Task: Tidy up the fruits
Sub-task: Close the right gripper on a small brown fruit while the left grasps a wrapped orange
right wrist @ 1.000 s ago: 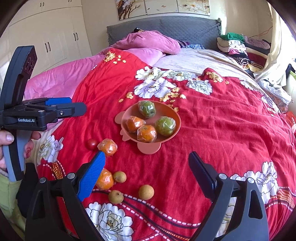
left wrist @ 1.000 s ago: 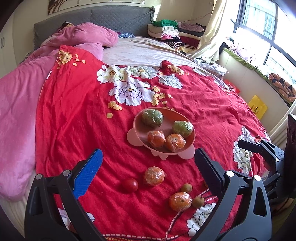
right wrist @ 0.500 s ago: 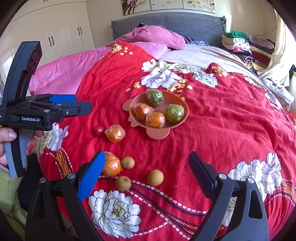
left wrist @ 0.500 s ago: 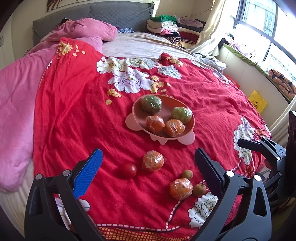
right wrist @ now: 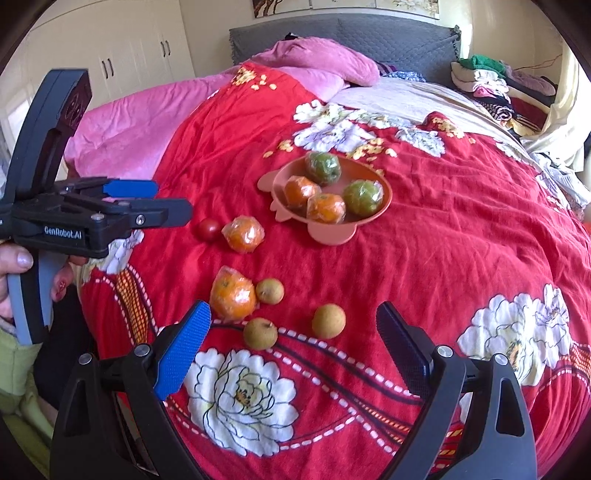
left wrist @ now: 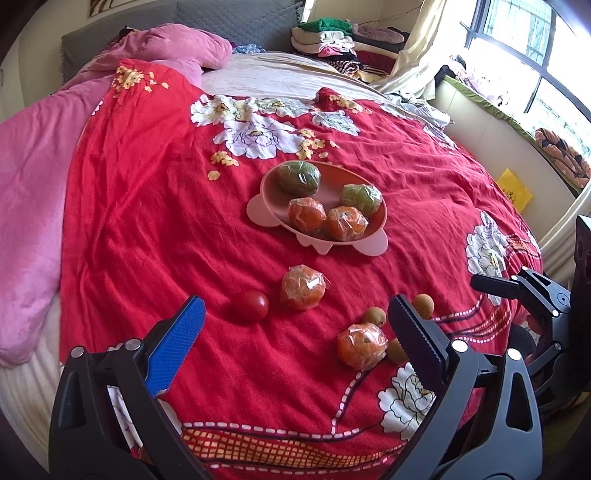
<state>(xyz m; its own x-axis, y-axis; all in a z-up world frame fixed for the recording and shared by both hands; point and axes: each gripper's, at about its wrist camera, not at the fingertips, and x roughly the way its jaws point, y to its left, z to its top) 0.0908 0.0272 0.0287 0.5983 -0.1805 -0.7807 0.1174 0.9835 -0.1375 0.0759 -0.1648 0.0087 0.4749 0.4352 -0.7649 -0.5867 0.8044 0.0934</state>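
Observation:
A pink plate on the red flowered bedspread holds two green and two orange wrapped fruits. Nearer to me lie a wrapped orange, a red tomato, a second wrapped orange and three small brown longans. My left gripper hovers open above the tomato and the first orange, holding nothing. My right gripper is open over the longans, with the second orange by its blue finger. The right wrist view also shows the plate and the left gripper from the side.
A pink blanket and pillow lie along the left side, with a grey headboard behind. Folded clothes are piled at the far right by the window. A hand grips the left gripper's handle. White wardrobes stand far left.
Both grippers have moved forward and down toward the loose fruits, which now appear larger and higher in the views. No fruit has moved, and both jaws stay wide.

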